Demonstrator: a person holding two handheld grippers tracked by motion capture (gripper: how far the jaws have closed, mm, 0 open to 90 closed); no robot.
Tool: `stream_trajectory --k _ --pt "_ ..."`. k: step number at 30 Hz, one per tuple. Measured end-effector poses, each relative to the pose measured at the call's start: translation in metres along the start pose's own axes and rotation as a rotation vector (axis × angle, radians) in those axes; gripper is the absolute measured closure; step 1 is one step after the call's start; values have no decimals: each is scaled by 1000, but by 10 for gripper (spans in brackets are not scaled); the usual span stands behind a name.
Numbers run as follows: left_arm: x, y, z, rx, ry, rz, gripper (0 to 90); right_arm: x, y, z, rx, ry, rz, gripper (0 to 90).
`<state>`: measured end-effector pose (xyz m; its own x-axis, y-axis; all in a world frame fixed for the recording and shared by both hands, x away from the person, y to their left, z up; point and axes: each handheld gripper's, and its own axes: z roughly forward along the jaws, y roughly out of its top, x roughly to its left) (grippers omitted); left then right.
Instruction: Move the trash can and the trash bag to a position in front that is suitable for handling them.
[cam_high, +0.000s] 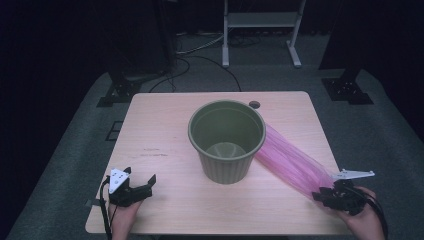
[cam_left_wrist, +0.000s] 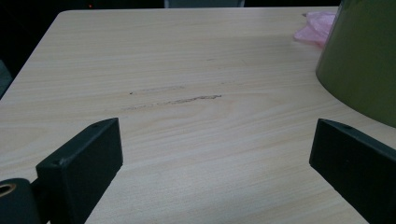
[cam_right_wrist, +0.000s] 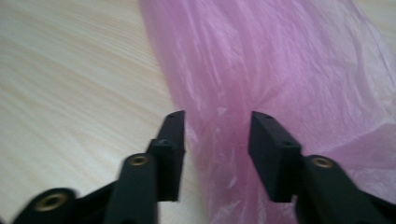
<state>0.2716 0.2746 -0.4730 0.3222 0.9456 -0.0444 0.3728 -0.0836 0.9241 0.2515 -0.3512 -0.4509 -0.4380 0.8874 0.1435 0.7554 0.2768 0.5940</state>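
L jaws wide, R jaws half-open.

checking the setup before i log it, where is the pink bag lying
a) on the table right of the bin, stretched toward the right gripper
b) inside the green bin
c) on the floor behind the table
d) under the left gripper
a: the pink bag lies on the table, running from behind the bin out to the right gripper, whose jaws straddle its end.
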Motion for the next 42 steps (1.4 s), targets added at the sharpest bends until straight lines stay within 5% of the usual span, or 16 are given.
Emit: stream_trajectory --k 5,15,22,28,33,38,42 --pt "0 0 0 -1 1 -3 14 6 21 -5 -29 27 -80 359" --pt "3 1 0 3 -3 6 14 15 94 39 5 70 -200 256" --pt "4 0 0 0 -11 4 14 22 141 83 58 64 -227 229" --pt "4 1 1 3 -24 9 14 22 152 110 109 24 -223 227" --pt "3 1 1 2 -31 6 14 14 147 121 147 6 -197 336" --pt "-2 0 -1 3 -39 13 15 13 138 112 146 -25 -206 508" --pt "-1 0 1 5 -38 10 15 14 127 98 209 -22 -212 685"
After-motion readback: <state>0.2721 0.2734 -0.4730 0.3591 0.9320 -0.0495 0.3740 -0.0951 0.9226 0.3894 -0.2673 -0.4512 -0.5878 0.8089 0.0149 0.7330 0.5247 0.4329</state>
